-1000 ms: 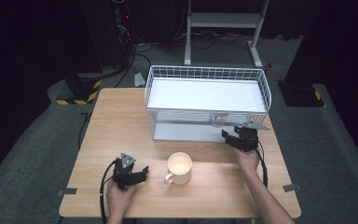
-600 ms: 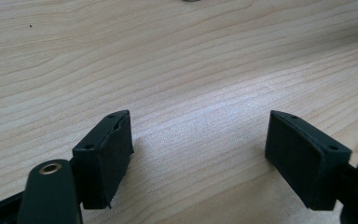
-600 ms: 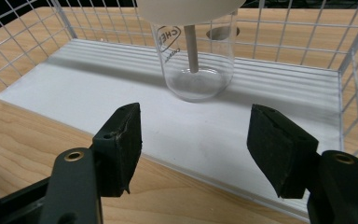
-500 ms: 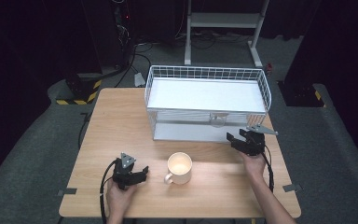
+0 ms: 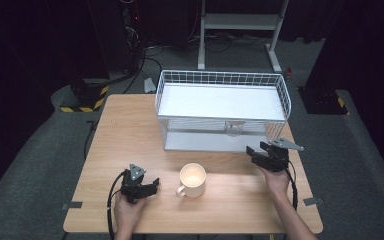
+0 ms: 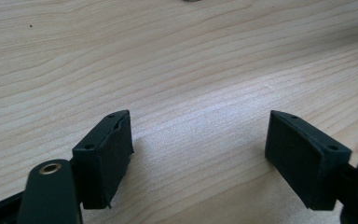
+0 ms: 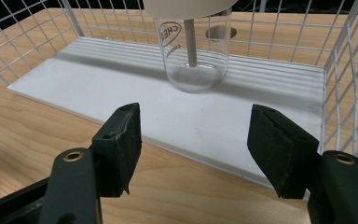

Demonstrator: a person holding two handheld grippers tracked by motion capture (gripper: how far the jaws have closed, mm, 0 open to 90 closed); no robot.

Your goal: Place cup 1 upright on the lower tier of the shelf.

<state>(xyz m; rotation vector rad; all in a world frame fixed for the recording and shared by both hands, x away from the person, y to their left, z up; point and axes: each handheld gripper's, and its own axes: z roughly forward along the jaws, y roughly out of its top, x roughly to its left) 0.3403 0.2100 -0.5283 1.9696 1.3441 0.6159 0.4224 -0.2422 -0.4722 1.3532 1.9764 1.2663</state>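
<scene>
Your right claw (image 7: 193, 144), spread and empty, faces the glass (image 7: 195, 49) on the rack's lower shelf (image 7: 98, 79); reach in straight next.

a pale wooden table (image 5: 130, 125) with fine, matt grain. on it, a white wire rack (image 5: 220, 80) of thin coated metal, with flat white shelves that look like smooth matt plastic or painted board. a clear, glossy glass (image 7: 195, 51) stands on the lower shelf. a cream mug (image 5: 192, 180) appears glazed ceramic. the right gripper (image 7: 193, 140) has matt black pads (image 7: 121, 140), slightly rough.
</scene>
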